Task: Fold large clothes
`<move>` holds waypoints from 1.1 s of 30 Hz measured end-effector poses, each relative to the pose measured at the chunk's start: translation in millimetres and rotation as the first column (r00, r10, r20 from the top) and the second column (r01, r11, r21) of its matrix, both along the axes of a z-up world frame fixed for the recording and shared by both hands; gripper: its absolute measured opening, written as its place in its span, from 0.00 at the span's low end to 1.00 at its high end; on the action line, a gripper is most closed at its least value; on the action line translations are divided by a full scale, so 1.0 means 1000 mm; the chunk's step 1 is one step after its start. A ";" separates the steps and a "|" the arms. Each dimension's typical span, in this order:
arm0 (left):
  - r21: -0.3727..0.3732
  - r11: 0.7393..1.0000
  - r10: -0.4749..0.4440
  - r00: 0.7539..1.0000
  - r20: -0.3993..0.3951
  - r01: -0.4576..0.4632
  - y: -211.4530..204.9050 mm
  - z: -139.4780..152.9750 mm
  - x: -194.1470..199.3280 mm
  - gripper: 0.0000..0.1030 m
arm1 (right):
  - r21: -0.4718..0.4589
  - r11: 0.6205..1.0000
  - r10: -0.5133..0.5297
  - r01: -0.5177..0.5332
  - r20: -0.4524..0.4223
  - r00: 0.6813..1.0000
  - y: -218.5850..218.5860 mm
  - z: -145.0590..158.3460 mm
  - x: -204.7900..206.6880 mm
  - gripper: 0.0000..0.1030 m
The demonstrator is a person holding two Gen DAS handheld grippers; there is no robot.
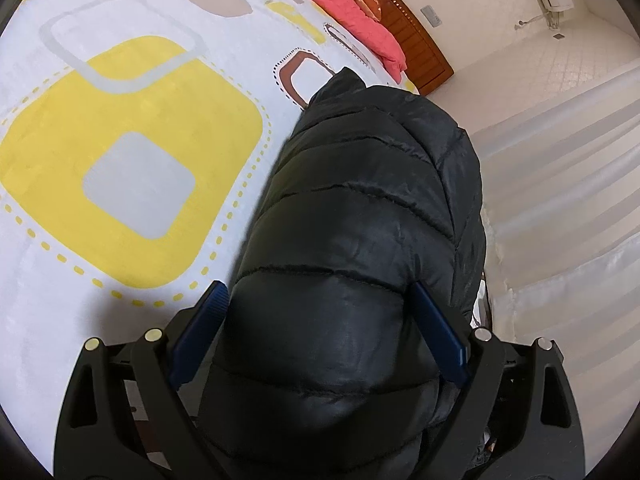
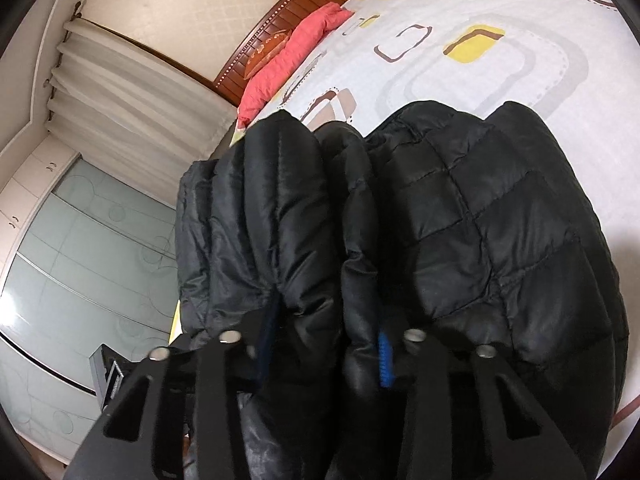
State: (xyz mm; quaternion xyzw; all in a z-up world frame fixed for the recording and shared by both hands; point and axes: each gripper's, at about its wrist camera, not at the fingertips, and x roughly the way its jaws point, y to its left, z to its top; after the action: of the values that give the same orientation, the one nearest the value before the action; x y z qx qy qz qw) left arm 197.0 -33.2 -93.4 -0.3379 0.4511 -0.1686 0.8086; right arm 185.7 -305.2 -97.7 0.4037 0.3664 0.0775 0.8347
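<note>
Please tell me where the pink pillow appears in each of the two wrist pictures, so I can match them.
Left wrist view: the pink pillow lies at the top, right of centre, along the wooden headboard.
Right wrist view: the pink pillow is at the upper middle, left of centre, beside the same headboard.
Shared landmark: the black puffer jacket on the bed, near both tools.

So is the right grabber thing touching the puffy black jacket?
Touching. In the right wrist view, the right gripper has a bunched fold of the black jacket squeezed between its blue pads.
</note>
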 end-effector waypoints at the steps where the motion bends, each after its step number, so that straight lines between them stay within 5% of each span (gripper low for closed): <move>1: 0.005 1.000 -0.001 1.000 0.000 0.001 -0.001 0.001 0.000 0.89 | -0.003 1.000 -0.001 0.001 0.003 1.000 0.000 0.001 -0.001 0.29; 8: 0.026 0.999 -0.028 1.000 -0.004 0.028 -0.010 0.015 0.002 0.89 | -0.032 0.998 -0.056 0.059 0.073 0.996 -0.012 0.027 -0.025 0.18; 12: 0.060 0.996 -0.074 0.995 0.064 0.070 -0.022 0.037 -0.001 0.89 | -0.053 0.992 -0.106 0.112 0.110 0.988 -0.039 0.042 -0.045 0.17; 19: 0.084 0.986 -0.147 0.989 0.017 0.145 -0.058 0.022 0.002 0.89 | -0.019 0.985 -0.173 0.173 0.003 0.985 -0.094 -0.004 -0.071 0.17; 27: 0.193 0.967 -0.156 0.986 -0.061 0.165 -0.086 -0.014 0.014 0.94 | 0.028 0.988 -0.153 0.154 -0.016 0.988 -0.102 -0.032 -0.061 0.17; 33: 0.112 0.977 -0.173 0.981 -0.091 0.182 -0.076 -0.025 0.021 0.95 | 0.043 0.988 -0.145 0.146 -0.026 0.989 -0.108 -0.026 -0.059 0.20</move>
State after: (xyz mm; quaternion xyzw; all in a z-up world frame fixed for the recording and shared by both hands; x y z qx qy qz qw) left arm 217.9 -109.7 -118.4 -0.2538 0.5212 -0.1990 0.7901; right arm 126.4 -412.8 -123.9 0.4487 0.3433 0.0198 0.8248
